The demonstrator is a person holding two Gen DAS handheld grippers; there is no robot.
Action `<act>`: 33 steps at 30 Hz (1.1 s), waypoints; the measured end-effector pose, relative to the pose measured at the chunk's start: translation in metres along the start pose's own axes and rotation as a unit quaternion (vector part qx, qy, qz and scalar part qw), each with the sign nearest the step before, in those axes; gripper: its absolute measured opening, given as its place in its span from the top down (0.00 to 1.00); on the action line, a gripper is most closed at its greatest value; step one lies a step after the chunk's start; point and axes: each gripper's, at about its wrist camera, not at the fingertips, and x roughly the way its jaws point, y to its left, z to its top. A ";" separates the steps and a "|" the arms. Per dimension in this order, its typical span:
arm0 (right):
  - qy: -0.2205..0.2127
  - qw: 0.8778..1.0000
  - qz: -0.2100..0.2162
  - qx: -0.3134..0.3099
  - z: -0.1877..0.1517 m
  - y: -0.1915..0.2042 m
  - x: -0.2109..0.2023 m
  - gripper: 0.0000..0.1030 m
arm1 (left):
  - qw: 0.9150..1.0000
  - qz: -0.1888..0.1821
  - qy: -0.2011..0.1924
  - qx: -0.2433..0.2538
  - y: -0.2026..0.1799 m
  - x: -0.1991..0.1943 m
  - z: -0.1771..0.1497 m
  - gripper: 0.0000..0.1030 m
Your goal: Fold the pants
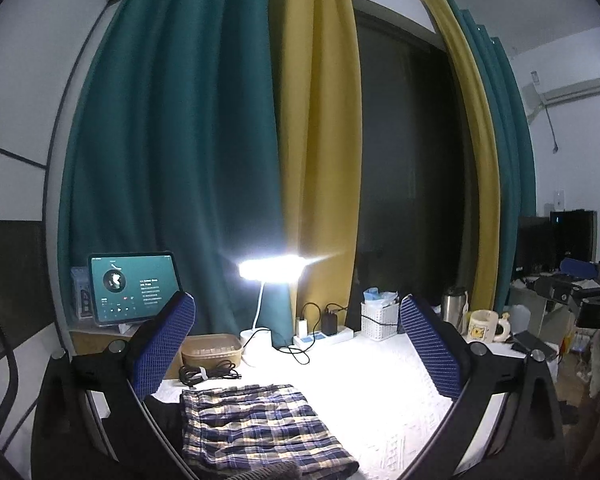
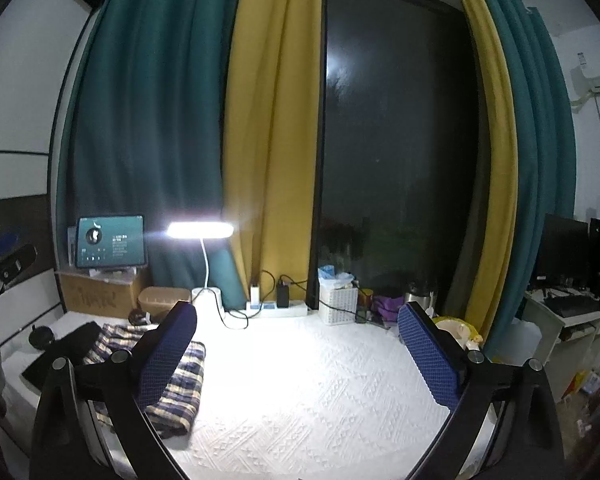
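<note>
Blue and cream plaid pants [image 1: 256, 428] lie folded in a neat stack on the white textured cloth [image 1: 380, 400], low and left of centre in the left wrist view. My left gripper [image 1: 296, 344] is open and empty, held above and just behind them. In the right wrist view the pants [image 2: 184, 376] lie at the lower left, partly behind the left blue finger pad [image 2: 166, 360]. My right gripper [image 2: 298, 352] is open and empty over bare white cloth [image 2: 308, 392], to the right of the pants. A dark garment [image 2: 72, 344] lies beside the pants on their left.
A lit desk lamp [image 1: 272, 268], a power strip with chargers [image 1: 324, 334], a white basket [image 1: 378, 320], a tan box [image 1: 212, 350], coiled black cables [image 1: 208, 372], a tablet [image 1: 134, 288] and a mug [image 1: 486, 326] line the far edge. Curtains and a dark window stand behind. A desk with monitors [image 2: 572, 264] is at the right.
</note>
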 end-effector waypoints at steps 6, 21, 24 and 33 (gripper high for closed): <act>-0.019 1.000 -0.010 0.019 0.013 -0.002 -0.018 0.00 | 1.000 0.014 -0.002 -0.001 0.004 -0.002 0.006 0.01; -0.021 0.999 -0.019 0.020 0.025 -0.003 -0.030 0.00 | 1.000 0.013 0.017 -0.002 0.001 -0.004 0.014 0.01; -0.014 0.999 -0.020 0.023 0.024 -0.004 -0.026 0.00 | 1.000 0.010 0.029 -0.002 -0.001 0.000 0.012 0.01; -0.003 1.000 -0.021 0.024 0.020 -0.004 -0.019 0.00 | 0.999 0.008 0.042 -0.005 -0.005 0.004 0.007 0.01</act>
